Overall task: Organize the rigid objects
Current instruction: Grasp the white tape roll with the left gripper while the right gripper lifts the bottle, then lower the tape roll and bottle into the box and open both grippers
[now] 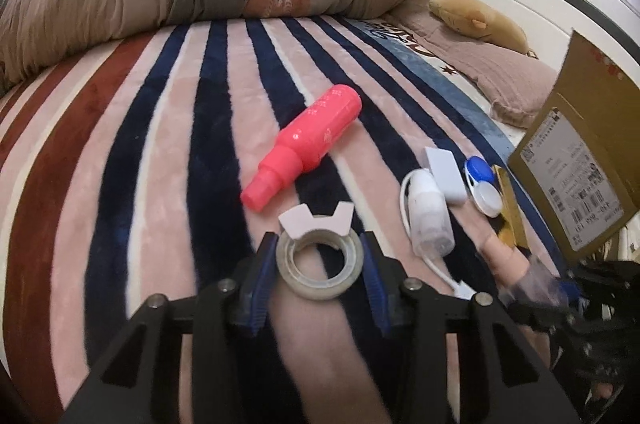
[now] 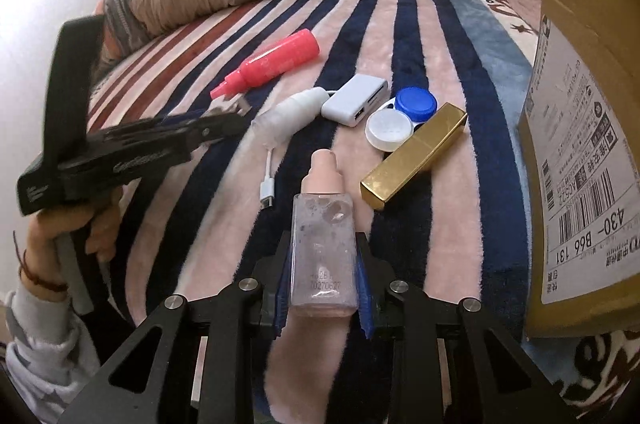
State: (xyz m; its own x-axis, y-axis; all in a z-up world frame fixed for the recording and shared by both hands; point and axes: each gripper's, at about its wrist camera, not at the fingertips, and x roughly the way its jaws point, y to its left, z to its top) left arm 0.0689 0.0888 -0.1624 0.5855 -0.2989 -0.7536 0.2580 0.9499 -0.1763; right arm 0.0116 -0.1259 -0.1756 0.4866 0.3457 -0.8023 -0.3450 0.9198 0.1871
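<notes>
Three bottles (image 2: 325,244), one tape roll (image 1: 320,264), one box (image 2: 580,143).

Clear tape roll (image 1: 320,266) lies flat; pale pump bottle (image 2: 325,244) (nozzle away) on striped blanket.

Both grippers were black with blue fingers (image 2: 366,292) and round silver screws. At the lower left of the right view, the person wore a grey sleeve (image 2: 36,348) with stars and a red wrist string (image 2: 34,278).
</notes>
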